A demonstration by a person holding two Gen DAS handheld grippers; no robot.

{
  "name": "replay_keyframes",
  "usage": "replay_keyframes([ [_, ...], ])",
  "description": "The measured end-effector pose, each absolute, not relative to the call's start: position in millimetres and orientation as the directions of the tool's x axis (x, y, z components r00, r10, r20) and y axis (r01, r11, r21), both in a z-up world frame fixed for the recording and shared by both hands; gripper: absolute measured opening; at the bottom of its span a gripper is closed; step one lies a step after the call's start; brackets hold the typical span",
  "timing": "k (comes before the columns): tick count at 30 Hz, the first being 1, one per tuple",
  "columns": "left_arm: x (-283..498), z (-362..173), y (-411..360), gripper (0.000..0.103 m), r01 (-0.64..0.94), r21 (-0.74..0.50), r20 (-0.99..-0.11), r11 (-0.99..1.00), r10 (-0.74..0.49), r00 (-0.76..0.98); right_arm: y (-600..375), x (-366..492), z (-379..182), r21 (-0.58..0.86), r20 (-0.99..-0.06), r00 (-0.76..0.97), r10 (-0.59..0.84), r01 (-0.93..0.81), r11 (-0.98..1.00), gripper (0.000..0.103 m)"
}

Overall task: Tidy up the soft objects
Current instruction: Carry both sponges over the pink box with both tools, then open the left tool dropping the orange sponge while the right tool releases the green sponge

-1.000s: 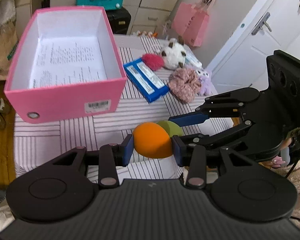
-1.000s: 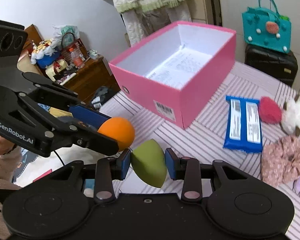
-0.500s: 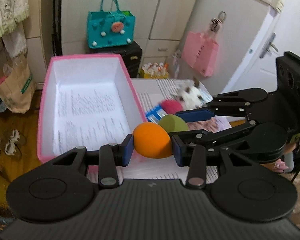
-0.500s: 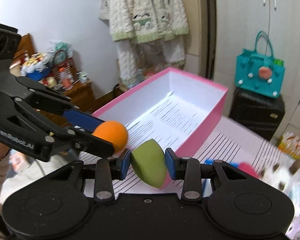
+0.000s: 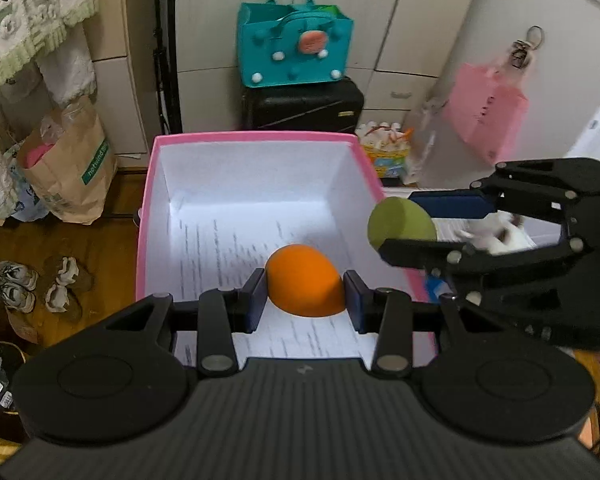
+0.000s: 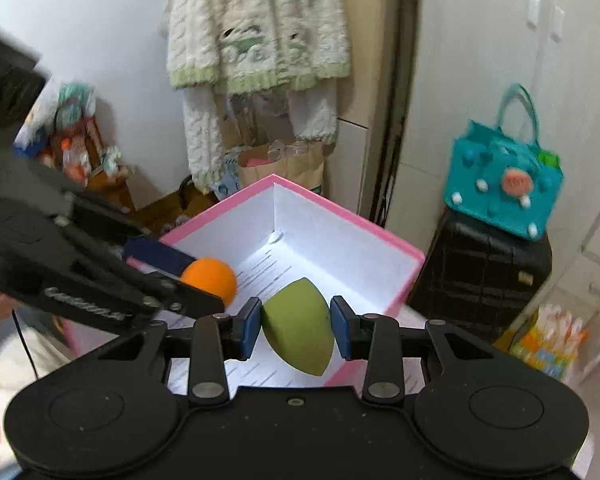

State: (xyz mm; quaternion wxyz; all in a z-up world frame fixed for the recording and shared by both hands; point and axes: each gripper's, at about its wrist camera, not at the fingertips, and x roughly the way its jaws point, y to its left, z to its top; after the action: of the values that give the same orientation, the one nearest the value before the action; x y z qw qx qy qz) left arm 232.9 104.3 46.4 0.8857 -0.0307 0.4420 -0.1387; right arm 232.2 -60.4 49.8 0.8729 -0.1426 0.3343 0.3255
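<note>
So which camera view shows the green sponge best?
The right wrist view: the green sponge shows whole, gripped in the right tool. The left wrist view shows only its flat end.

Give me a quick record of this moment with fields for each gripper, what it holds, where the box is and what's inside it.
left gripper: shut on orange sponge, over the box
right gripper: shut on green sponge, at the box's edge
pink box: open, below both grippers
box contents: printed paper lining the bottom; no sponge lying in it
</note>
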Motion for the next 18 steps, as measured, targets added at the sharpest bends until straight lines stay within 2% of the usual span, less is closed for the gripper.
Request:
replay_keyframes([
  [4,264.1,28.6,110.1,0.04,0.17,-0.171,-0.793,0.97,-0.238,0.56,-43.8,261.8,35.0,-0.104,-0.694,0.568,0.443,-0.688,0.719,0.042],
  [9,290.8,5.1,118.8,0.04,0.123,-0.202,-0.817,0.972,-0.236,0.526,-35.5,289.4,19.2,-0.122,-0.72,0.548,0.425,-0.703,0.7,0.042],
  [18,318.2,-16.9,125.8,0.04,0.07,-0.22,-0.826,0.973,-0.224,0.518,-11.4,300.5,-4.7,-0.245,-0.769,0.528,0.361,-0.764,0.596,0.042],
])
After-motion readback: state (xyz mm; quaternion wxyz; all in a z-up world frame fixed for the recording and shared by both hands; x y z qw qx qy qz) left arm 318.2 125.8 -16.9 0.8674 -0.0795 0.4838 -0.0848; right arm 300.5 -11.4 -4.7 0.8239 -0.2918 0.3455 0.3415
